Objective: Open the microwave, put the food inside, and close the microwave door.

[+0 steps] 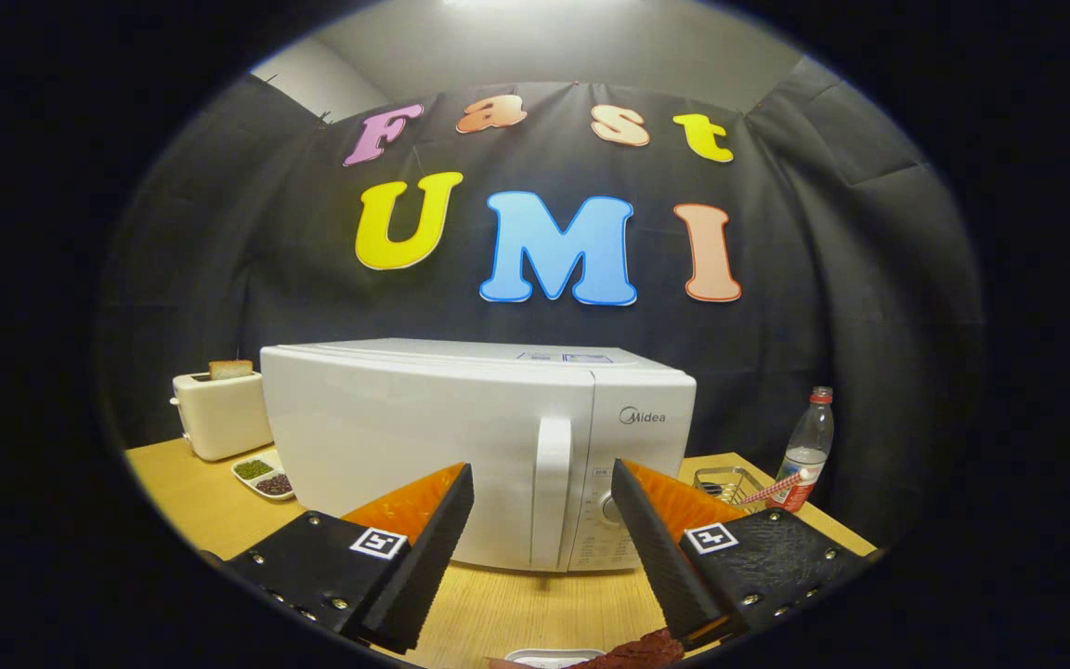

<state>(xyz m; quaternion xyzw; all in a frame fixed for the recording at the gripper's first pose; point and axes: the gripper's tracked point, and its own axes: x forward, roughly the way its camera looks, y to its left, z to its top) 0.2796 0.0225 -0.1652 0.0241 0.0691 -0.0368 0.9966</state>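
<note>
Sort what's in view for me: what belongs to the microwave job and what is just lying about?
For the job: microwave, door shut; its door handle, lined up between the open fingers of the gripper; the food, near the fingers.

Lying about: toaster with bread, two-part dish, wire basket, water bottle.

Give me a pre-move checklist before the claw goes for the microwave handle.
1. Microwave door shut: ok, still to be opened.
2. Claw open: ok, fingers apart, holding nothing.
3. Handle lined up between the fingers: ok, just ahead of them.
4. Fingers touching the handle: not ok, still apart from it.
5. Food ready on its plate below the fingers: ok, what kind cannot tell.
6. Door swing clear of the dish beside the microwave: cannot tell.
</note>
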